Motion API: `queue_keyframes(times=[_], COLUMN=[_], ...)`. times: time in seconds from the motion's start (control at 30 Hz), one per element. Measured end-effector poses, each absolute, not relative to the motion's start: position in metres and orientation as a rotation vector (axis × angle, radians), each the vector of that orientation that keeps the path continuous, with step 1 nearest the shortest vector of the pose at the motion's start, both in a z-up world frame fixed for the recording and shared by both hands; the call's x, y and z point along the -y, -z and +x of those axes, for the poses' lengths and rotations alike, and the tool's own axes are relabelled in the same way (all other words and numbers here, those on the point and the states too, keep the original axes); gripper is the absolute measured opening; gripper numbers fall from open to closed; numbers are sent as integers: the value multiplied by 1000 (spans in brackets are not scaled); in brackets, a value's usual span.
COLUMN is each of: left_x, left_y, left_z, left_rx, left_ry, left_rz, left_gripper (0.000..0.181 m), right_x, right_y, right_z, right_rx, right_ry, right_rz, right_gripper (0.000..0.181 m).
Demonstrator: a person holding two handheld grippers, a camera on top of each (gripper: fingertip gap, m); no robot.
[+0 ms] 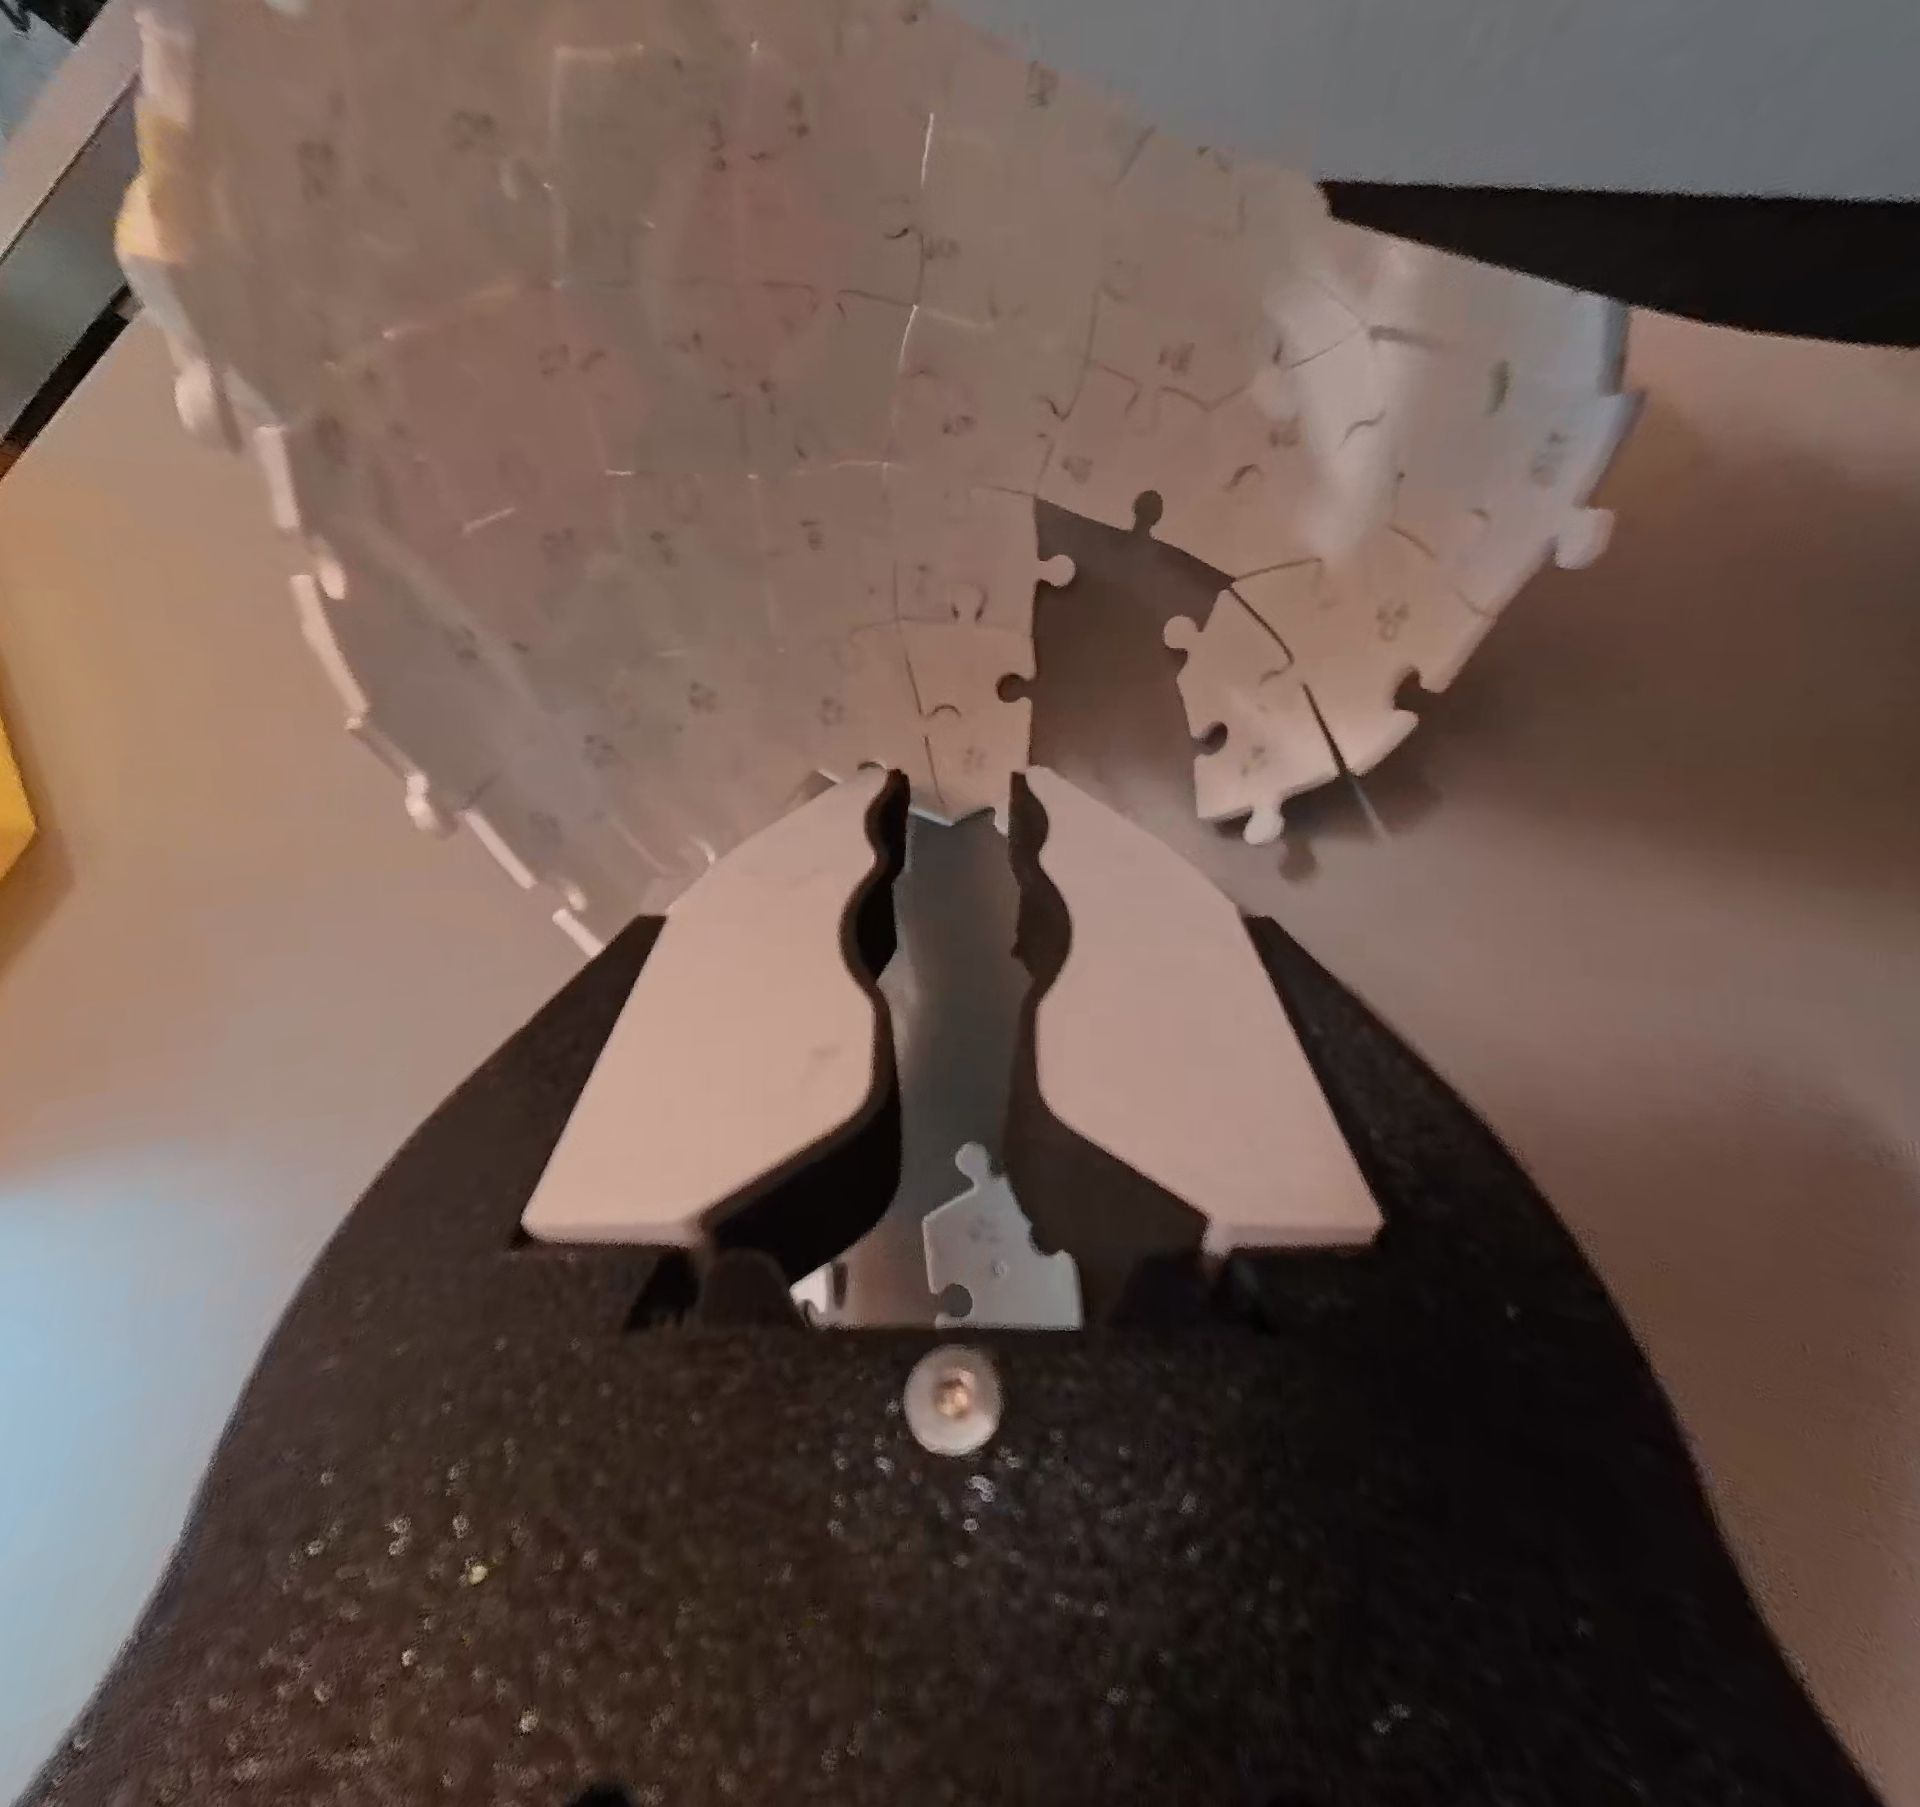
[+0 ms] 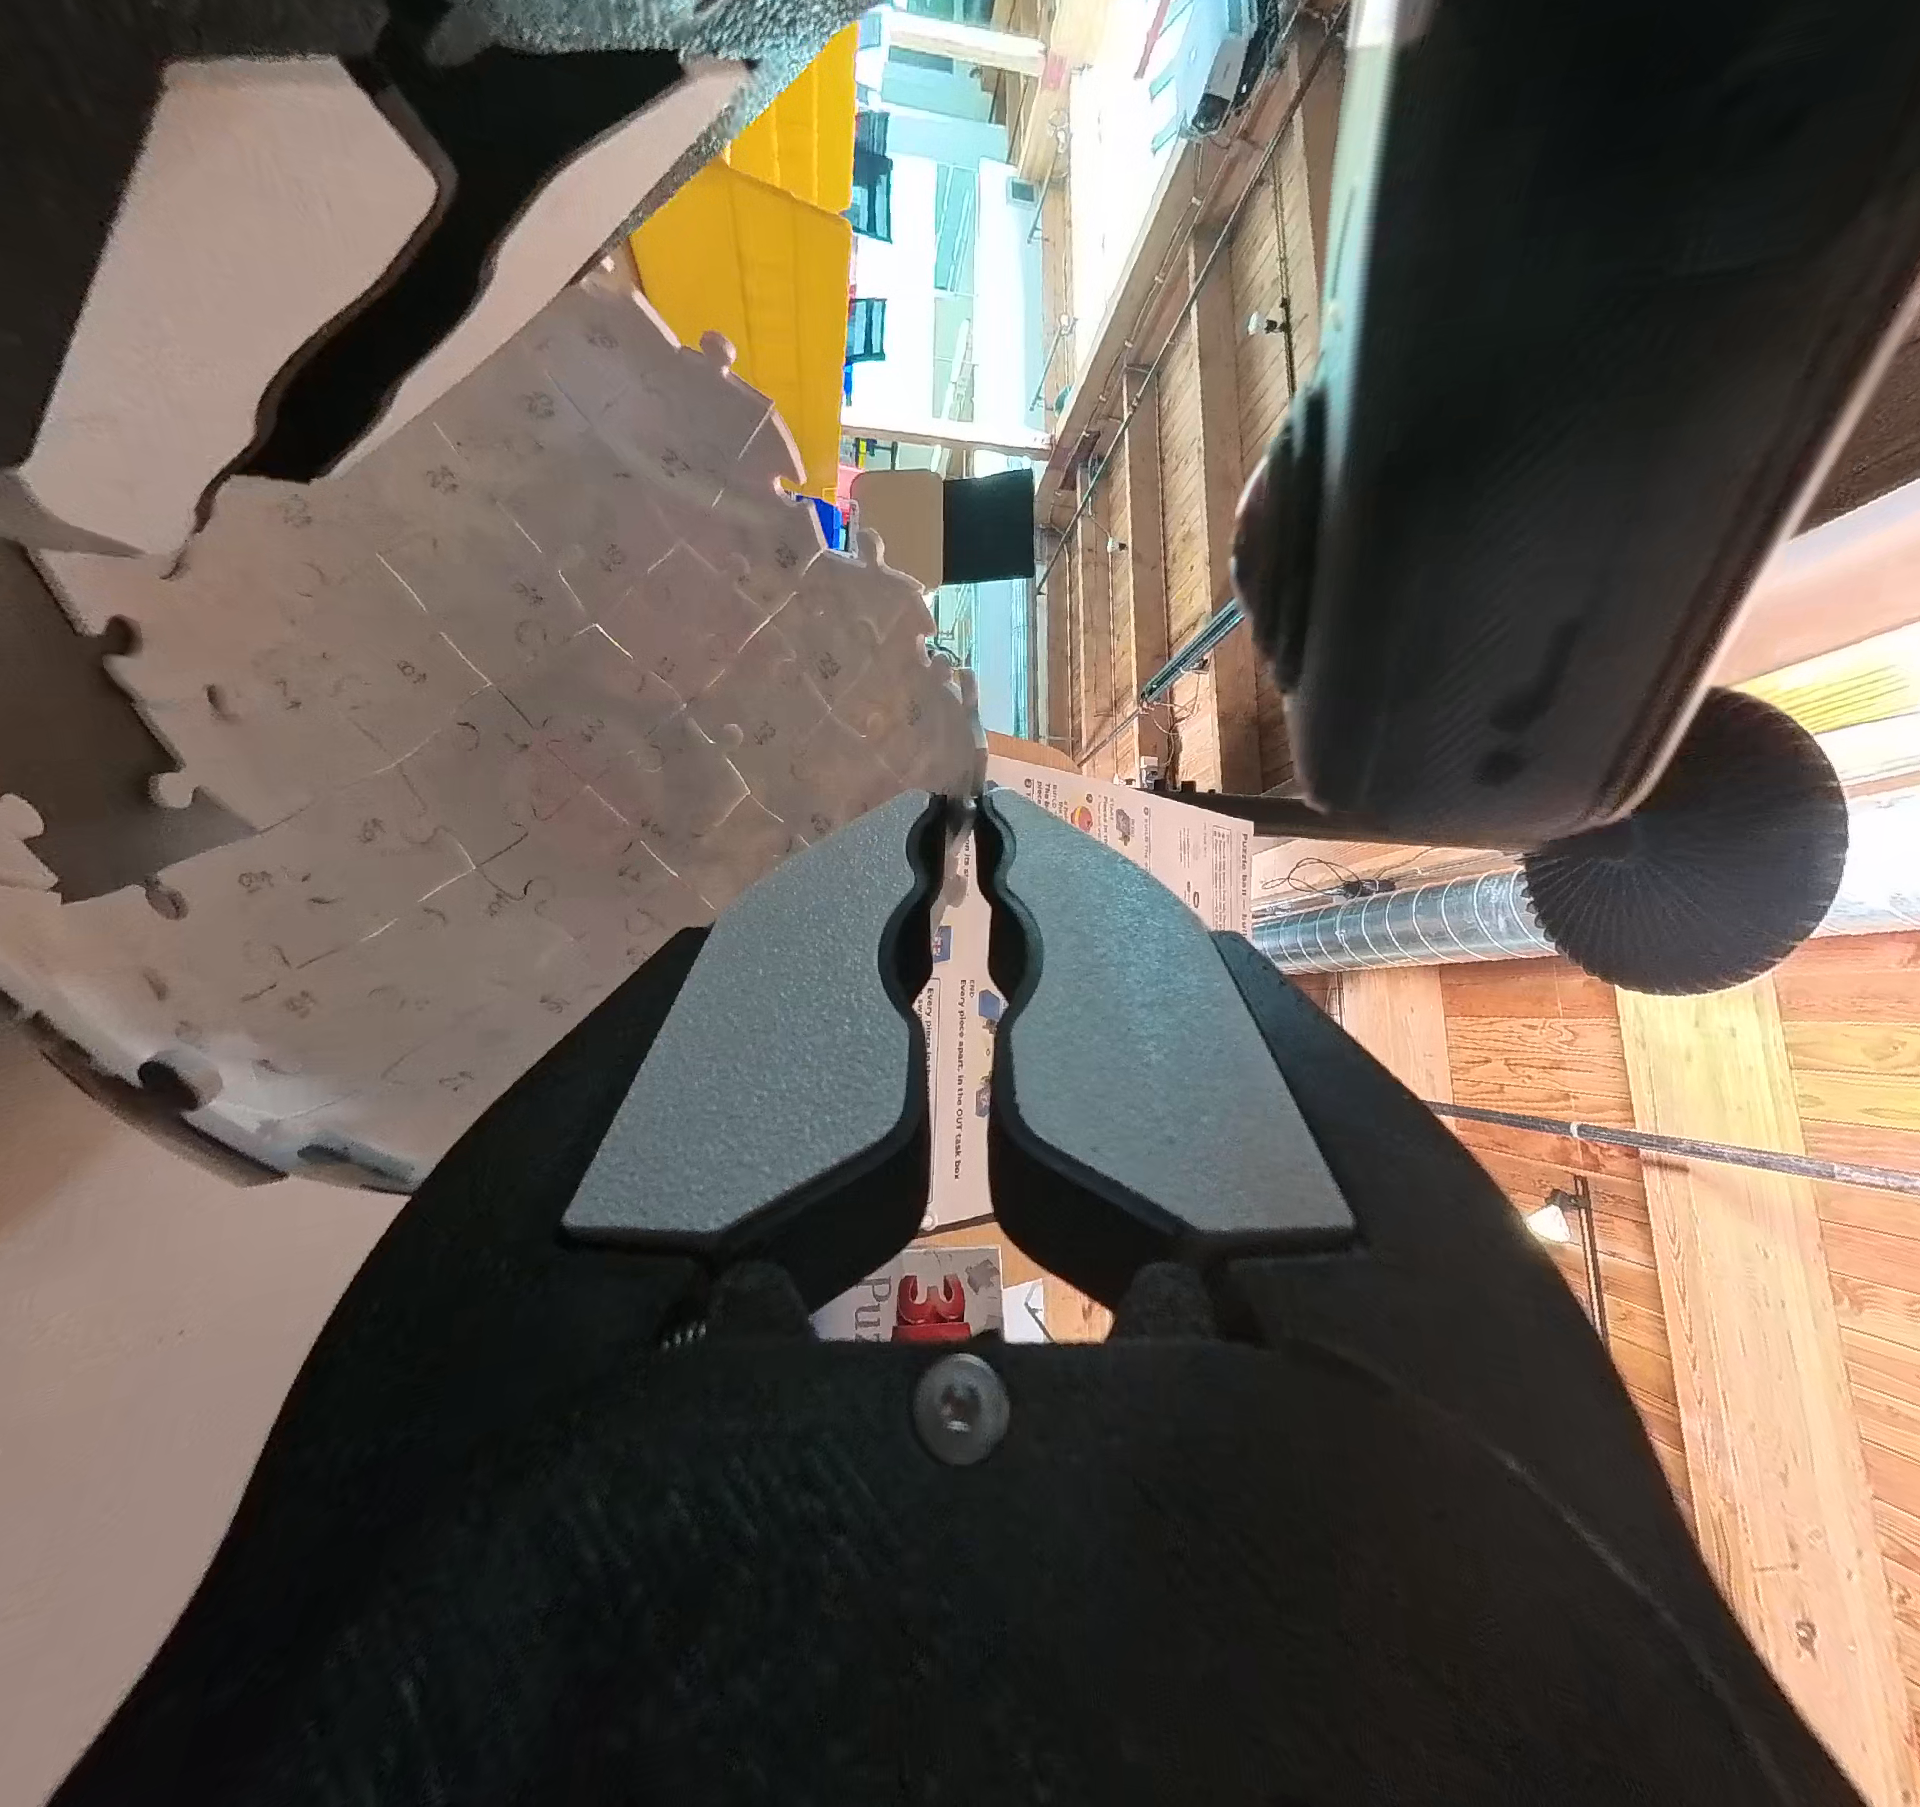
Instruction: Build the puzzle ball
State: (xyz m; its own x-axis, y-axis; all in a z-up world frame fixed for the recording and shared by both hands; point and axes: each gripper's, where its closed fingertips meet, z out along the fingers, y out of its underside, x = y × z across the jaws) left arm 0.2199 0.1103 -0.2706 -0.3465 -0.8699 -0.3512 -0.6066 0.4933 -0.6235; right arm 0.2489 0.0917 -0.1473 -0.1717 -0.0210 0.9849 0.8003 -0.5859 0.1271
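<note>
The partly built puzzle ball is a curved white shell of joined pieces, its numbered inner side towards both cameras. It has a notch-shaped gap near its lower rim. My left gripper is shut on the rim beside that gap. A loose white piece shows below, between its fingers. In the right wrist view my right gripper is shut on the opposite rim of the shell. The left gripper's white pads show at the top left of that view, clamped on the shell's edge.
The tan table lies under the shell. A black band crosses the upper right. Yellow bins stand behind the shell. A printed sheet and a cardboard box lie beyond my right fingers. A black device hangs close at the upper right. The gap from one gripper's tips to the other's is roughly 12 centimeters.
</note>
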Motion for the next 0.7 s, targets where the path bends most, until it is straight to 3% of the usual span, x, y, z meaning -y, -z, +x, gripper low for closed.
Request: queue_keyframes(times=[0.27,0.43,0.7], left_x=[-103,-100,-99], left_y=[269,261,270], left_z=[221,232,243], left_rx=[-2101,-2089,-2109], left_ry=[527,529,479], left_rz=[-1160,-1105,-1107], left_gripper=[18,0,0], right_x=[-91,-91,-89], right_y=[148,148,147], right_z=[250,251,253], right_rx=[904,896,862], right_ry=[1816,1813,1800], right_rz=[-1514,-1514,-1518], right_gripper=[5,5,5])
